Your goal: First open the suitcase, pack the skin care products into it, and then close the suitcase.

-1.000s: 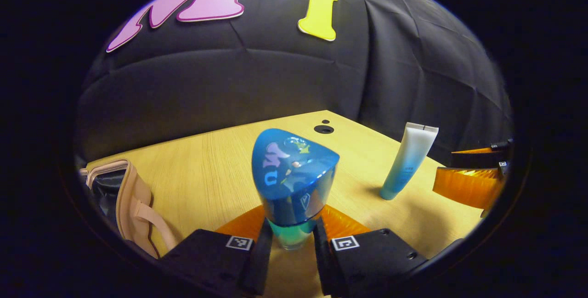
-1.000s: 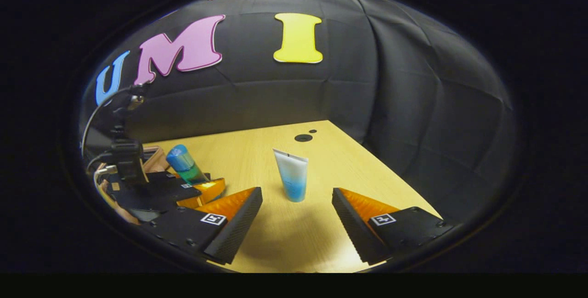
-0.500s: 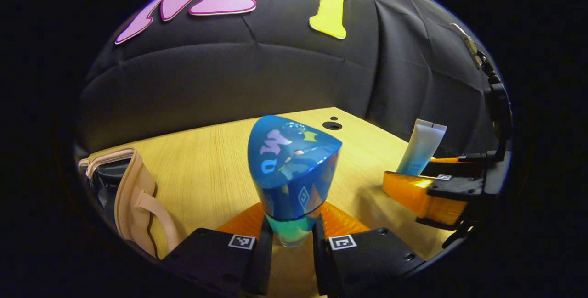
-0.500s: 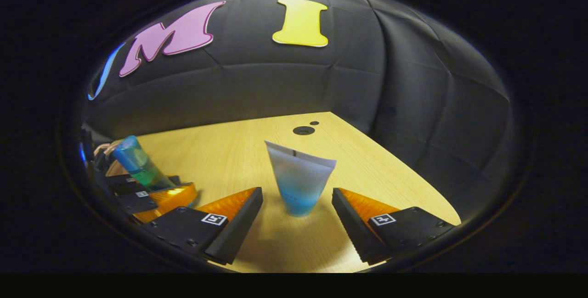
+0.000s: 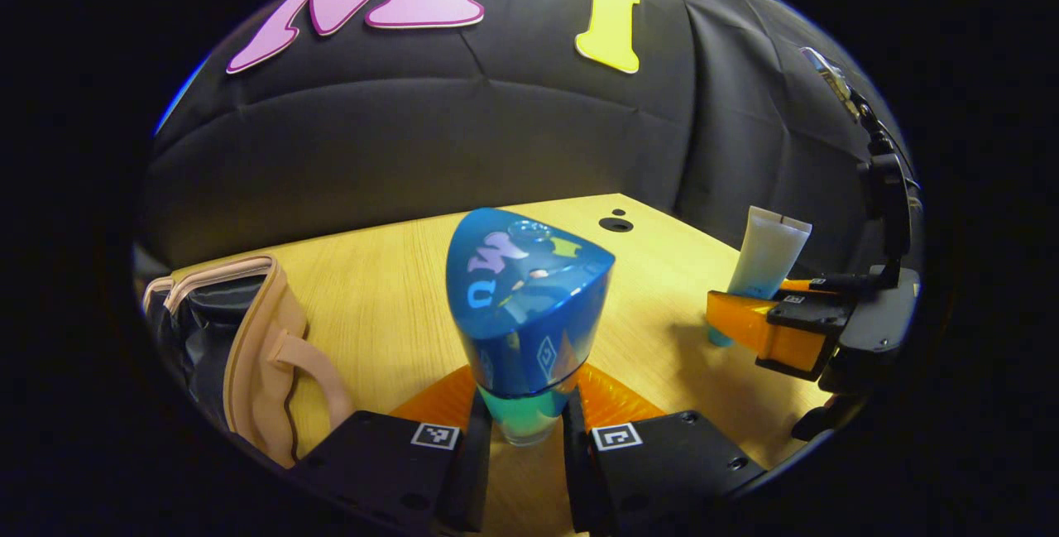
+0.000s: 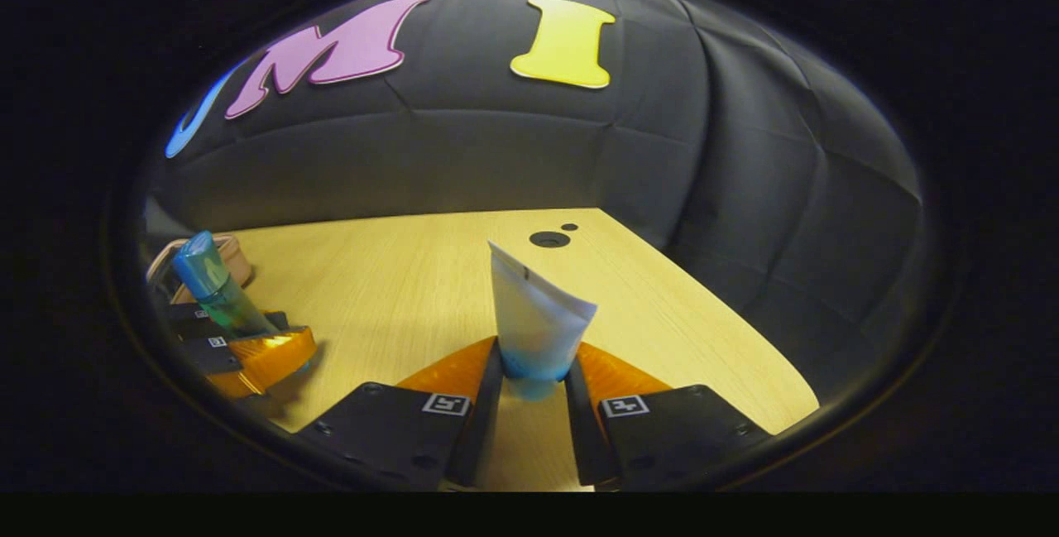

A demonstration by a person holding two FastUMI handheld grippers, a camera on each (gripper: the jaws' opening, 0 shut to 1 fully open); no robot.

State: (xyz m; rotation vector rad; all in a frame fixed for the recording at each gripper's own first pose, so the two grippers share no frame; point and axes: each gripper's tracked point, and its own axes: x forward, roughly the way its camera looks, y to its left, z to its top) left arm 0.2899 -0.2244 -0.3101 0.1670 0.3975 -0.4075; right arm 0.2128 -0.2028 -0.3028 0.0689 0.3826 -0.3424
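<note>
Change: right gripper [image 6: 529, 405] has closed from wide open onto the tube [image 6: 536, 323] | left gripper [image 5: 521, 454] still clamps the bottle [image 5: 525, 322] | suitcase [image 5: 240, 338] lies open at 9 o'clock | judgement: both products gripped, next carry them to it.

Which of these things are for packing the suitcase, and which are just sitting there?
For the job:
- blue bottle, clamped in the left gripper
- white and blue tube, clamped in the right gripper
- beige suitcase, at the table's left edge

Just there:
- wooden table
- two dark round holes in the table's far end
</note>
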